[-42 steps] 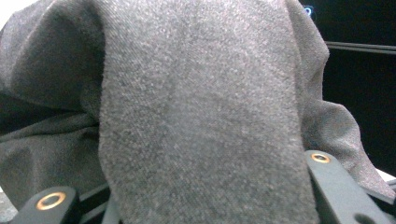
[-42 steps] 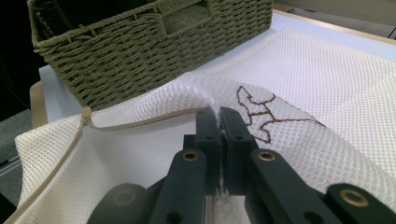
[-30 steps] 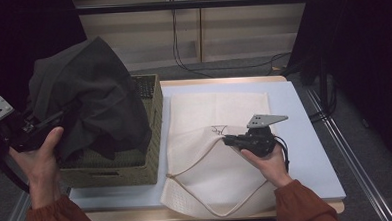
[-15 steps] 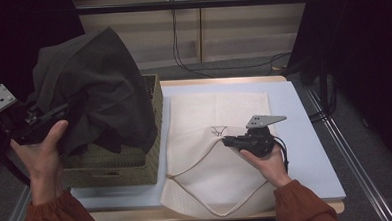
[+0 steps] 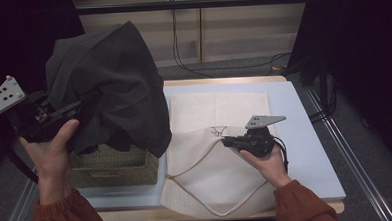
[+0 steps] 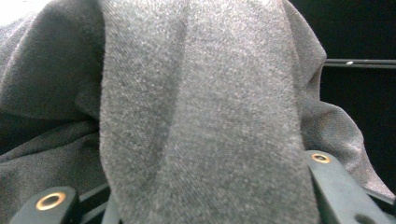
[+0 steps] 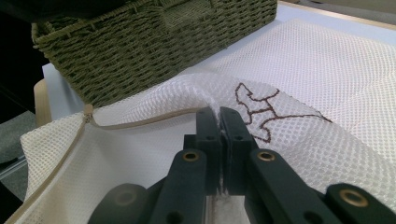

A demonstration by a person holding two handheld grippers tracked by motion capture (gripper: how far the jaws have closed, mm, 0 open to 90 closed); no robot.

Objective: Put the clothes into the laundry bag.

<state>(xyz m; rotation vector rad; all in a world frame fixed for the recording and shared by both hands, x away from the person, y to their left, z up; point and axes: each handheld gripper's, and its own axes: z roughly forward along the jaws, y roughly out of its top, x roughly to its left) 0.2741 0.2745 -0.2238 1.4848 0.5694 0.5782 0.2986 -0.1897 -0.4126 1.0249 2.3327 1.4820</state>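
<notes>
place: lab recording bay; cues: black curtains; bare table; floor cables

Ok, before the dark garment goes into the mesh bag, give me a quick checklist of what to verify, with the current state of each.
1. Left gripper clamped on the dark garment: ok, cloth runs between its jaws.
2. Garment lifted out of the wicker basket: cannot tell, its lower folds hang at the rim.
3. Right gripper pinching the mesh bag at its zipper edge: ok, jaws shut on the fabric.
4. Bag mouth open wide enough: not ok, the edge is only slightly raised.
5. Bag flat on the table, beside the basket: ok.
</notes>
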